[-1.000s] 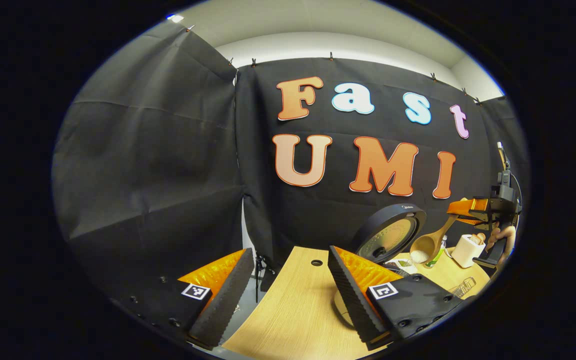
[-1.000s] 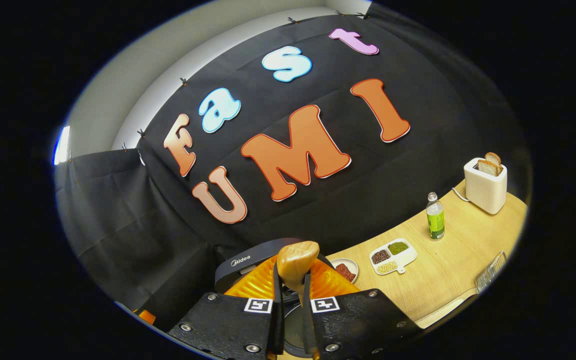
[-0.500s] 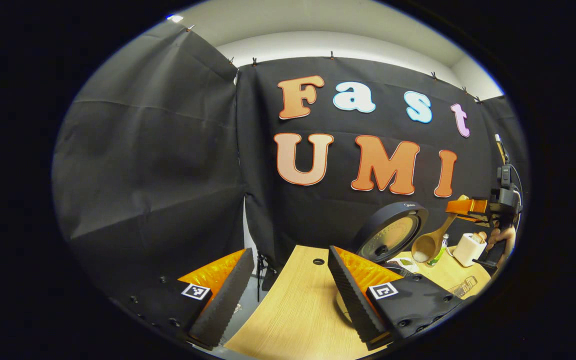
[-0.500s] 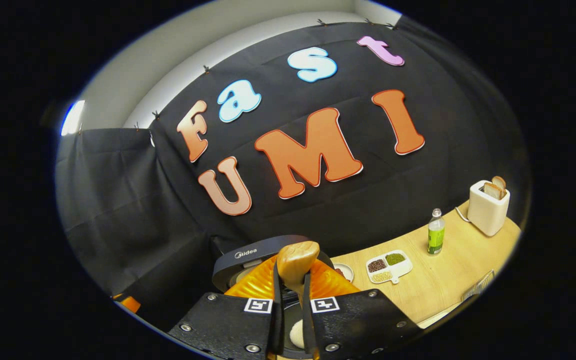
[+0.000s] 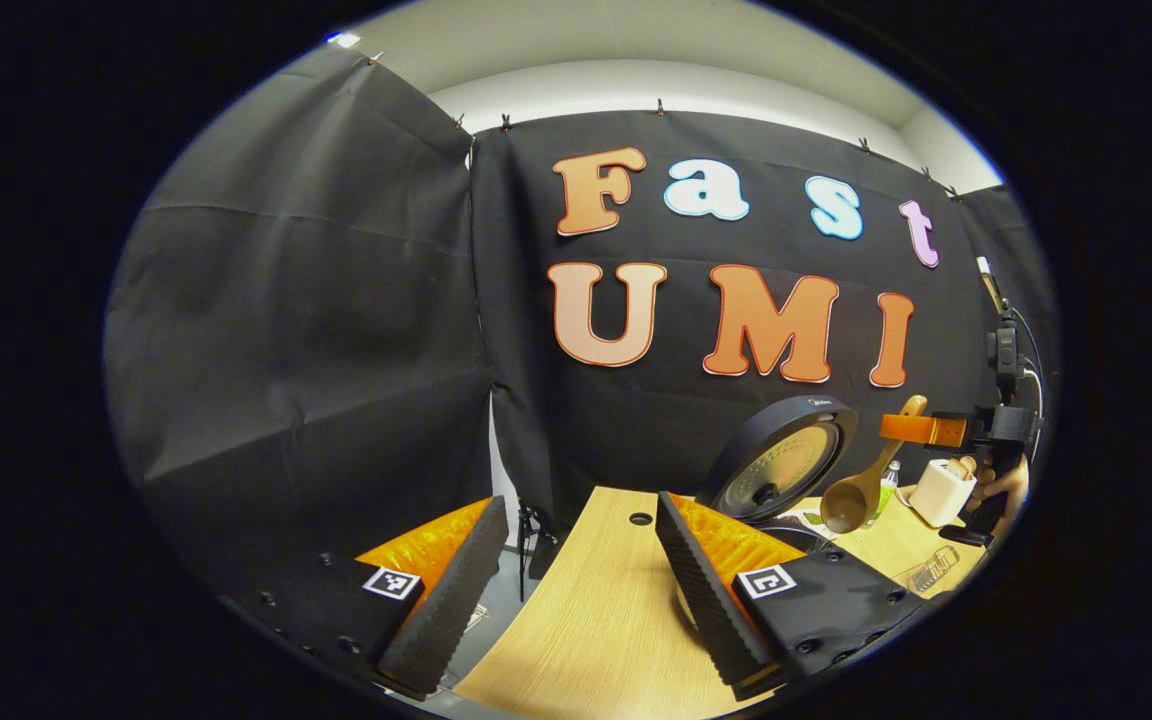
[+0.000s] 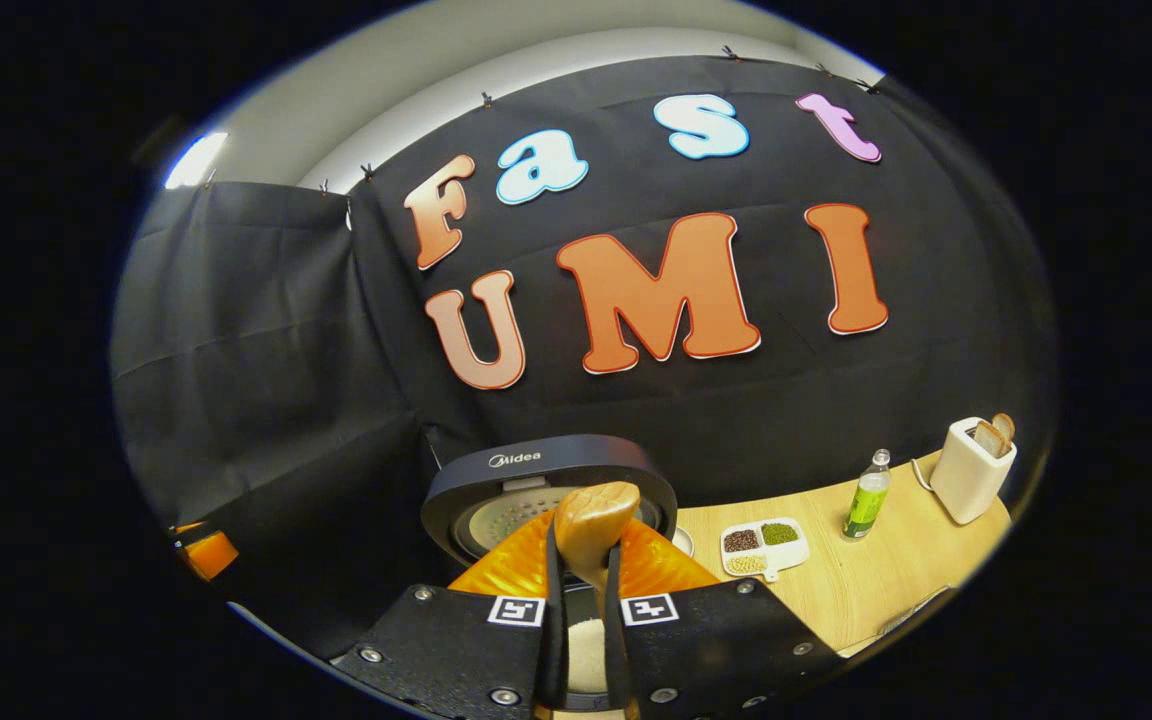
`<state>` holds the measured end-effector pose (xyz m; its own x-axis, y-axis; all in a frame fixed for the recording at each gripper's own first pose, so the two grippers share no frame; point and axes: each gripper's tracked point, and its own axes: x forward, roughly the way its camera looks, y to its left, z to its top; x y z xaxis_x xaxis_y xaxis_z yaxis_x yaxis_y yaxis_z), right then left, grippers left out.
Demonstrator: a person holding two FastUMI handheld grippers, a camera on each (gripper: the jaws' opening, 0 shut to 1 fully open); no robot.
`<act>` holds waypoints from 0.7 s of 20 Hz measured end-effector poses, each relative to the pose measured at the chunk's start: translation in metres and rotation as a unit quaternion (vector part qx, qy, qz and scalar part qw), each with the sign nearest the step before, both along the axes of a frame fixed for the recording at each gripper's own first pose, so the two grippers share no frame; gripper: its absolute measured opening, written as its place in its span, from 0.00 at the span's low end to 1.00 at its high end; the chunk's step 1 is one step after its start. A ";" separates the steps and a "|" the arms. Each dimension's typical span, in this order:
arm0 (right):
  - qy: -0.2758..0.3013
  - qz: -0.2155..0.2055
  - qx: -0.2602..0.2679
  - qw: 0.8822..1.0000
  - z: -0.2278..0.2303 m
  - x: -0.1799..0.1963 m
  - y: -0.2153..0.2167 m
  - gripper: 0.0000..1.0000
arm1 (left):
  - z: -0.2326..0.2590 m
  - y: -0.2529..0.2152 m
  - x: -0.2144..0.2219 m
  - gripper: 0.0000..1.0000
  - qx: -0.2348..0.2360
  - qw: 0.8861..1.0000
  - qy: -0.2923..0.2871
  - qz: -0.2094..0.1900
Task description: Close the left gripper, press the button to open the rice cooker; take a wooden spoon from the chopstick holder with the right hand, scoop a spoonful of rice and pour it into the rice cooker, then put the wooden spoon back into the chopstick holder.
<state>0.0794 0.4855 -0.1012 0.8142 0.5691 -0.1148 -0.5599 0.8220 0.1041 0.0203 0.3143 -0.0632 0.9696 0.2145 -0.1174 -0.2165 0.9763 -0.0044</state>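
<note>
Wooden spoon [image 6: 591, 520] handle, pale and rounded at its end, stands upright between the two fingers of the right gripper [image 6: 584, 610], which press on it from both sides. Below the fingers, in the right gripper view, a patch of white rice [image 6: 587, 640] lies inside the rice cooker [image 6: 546, 475], whose dark round lid stands raised behind the spoon. In the left gripper view the same spoon [image 5: 861, 485] hangs bowl-down from the right gripper [image 5: 921, 428], tilted, its bowl just above the cooker's opening and beside the raised lid [image 5: 781, 470]. A hand [image 5: 1001, 490] holds that gripper's grip at the far right.

Beyond the cooker, on the light wooden table [image 6: 886, 580], a small white divided dish [image 6: 761, 545] holds dark, green and pale beans. Farther right stand a green-labelled bottle [image 6: 866, 495] and a white toaster [image 6: 971, 470] with bread in its slots.

The left gripper [image 5: 576, 580] hovers over the near end of the table [image 5: 596, 620], well apart from the cooker, its fingers spread wide with nothing between them.
</note>
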 end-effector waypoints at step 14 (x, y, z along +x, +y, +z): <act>-0.011 0.019 -0.037 0.999 -0.021 -0.007 -0.002 0.14 | 0.000 -0.006 -0.016 0.98 0.001 1.000 0.003 0.013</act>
<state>0.0724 0.4833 -0.1226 0.7946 0.5907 -0.1400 -0.5927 0.8048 0.0315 0.0043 0.3085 -0.0632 0.9632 0.2392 -0.1229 -0.2411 0.9705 -0.0011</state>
